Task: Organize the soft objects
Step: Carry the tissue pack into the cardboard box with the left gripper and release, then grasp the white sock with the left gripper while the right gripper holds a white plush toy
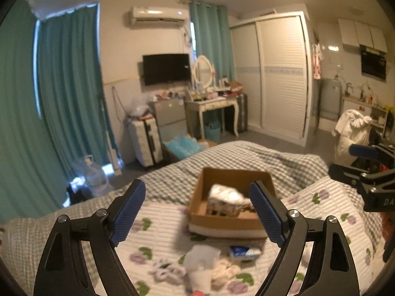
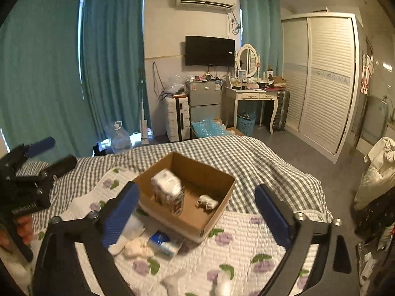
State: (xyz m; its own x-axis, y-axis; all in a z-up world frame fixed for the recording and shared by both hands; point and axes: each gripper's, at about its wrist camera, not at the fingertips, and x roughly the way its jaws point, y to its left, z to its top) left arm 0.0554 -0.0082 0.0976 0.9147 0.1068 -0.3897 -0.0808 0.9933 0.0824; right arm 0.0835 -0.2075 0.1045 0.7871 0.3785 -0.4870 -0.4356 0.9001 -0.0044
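Observation:
An open cardboard box [image 1: 197, 218] [image 2: 217, 212] sits on a floral quilt on the bed. Inside it stand a white wrapped pack [image 1: 226, 198] [image 2: 169, 192] and a small rolled white piece [image 2: 207, 201]. In front of the box lie loose soft items: a blue-white pack [image 1: 243, 251] [image 2: 161, 244], cream cloth [image 1: 224, 271] [image 2: 137, 246], a white cloth [image 1: 200, 259] and a lilac ring-shaped piece [image 1: 165, 270]. My left gripper [image 1: 197, 212] is open and empty above them. My right gripper [image 2: 197, 214] is open and empty, near the box.
The floral quilt [image 2: 246, 246] lies over a grey checked blanket [image 2: 259, 162]. Beyond the bed are a suitcase [image 2: 176, 118], a small fridge [image 2: 203, 100], a dressing table [image 2: 251, 96], a wardrobe [image 2: 323, 79] and teal curtains [image 2: 49, 74].

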